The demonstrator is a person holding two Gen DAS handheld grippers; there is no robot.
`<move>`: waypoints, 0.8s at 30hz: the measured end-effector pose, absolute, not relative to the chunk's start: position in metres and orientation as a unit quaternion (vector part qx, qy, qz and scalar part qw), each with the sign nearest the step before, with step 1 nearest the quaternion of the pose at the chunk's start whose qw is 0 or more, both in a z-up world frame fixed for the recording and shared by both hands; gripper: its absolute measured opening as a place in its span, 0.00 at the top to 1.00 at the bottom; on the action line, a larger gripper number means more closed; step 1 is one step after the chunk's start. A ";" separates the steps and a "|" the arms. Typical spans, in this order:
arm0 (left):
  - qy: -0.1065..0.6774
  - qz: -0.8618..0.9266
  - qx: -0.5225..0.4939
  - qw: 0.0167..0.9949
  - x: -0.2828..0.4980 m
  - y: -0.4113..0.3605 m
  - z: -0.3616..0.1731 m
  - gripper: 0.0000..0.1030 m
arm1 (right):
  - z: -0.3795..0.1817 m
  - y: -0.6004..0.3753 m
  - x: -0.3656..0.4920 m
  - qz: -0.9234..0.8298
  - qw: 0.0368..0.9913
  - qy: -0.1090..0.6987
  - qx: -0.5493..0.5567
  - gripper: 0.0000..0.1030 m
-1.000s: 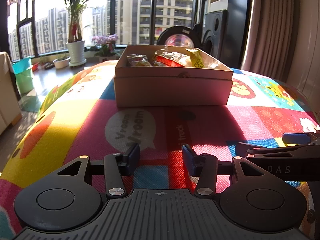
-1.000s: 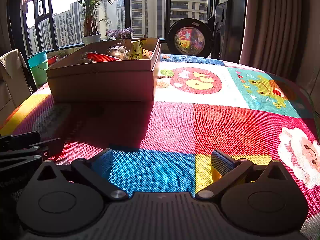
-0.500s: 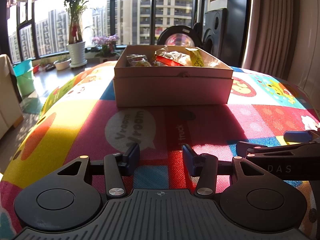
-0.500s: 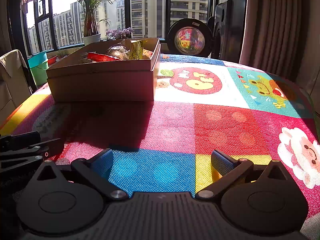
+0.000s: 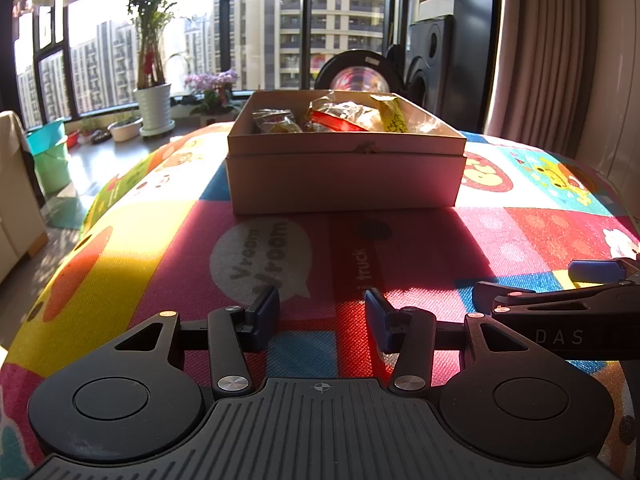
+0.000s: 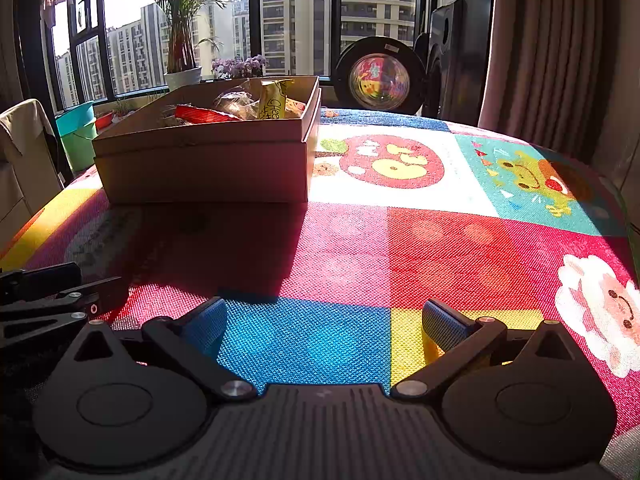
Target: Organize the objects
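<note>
Both grippers hover empty short of the cardboard box, left gripper half-parted, right gripper wide, snack packets already inside, so probably sorting's done, nothing left to fetch.

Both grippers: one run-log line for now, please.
left gripper: open, empty | right gripper: open, empty | cardboard box: holds snack packets, on mat

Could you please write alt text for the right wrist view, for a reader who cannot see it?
An open right tool, holding nothing, hovers over a colourful cartoon mat. Ahead to the left stands an open cardboard box of snack packets. The left tool shows at the left edge; sunlit windows lie behind.
</note>
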State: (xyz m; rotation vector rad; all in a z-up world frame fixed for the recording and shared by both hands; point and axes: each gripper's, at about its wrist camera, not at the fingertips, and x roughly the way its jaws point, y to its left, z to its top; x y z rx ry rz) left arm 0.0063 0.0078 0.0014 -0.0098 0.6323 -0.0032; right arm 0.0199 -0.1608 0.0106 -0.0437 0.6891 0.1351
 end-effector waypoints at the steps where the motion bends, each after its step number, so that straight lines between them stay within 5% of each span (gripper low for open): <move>1: 0.311 -0.002 -0.005 0.950 0.006 0.008 0.001 0.49 | 0.011 -0.161 0.020 0.066 0.939 0.337 -0.021 0.00; 24: 0.310 -0.005 -0.015 0.951 0.007 0.010 0.002 0.50 | 0.011 -0.161 0.020 0.066 0.939 0.337 -0.021 0.00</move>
